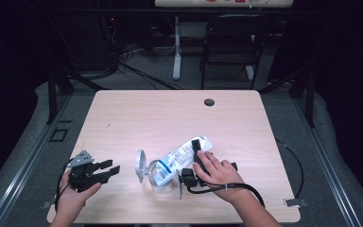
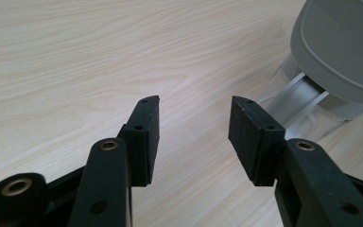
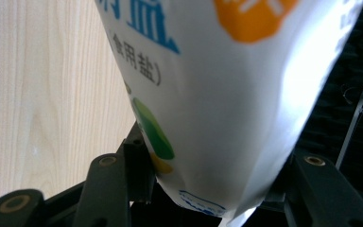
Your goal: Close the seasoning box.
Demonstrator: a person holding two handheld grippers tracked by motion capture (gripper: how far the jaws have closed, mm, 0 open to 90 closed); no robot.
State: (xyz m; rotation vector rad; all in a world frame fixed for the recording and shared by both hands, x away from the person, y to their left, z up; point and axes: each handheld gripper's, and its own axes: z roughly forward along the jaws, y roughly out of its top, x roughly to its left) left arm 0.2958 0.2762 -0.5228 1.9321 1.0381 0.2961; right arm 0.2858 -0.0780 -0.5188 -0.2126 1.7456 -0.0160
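Black padded jaws of the right gripper clamp the bottom end of a white printed salt bag, whose long axis slopes down leftward so its mouth sits over a clear plastic jar with its grey hinged lid flipped open. Left gripper, parted wide and empty, waits just left of the jar on the pale wooden table.

The bag lies tipped into the container (left gripper sits leftward).
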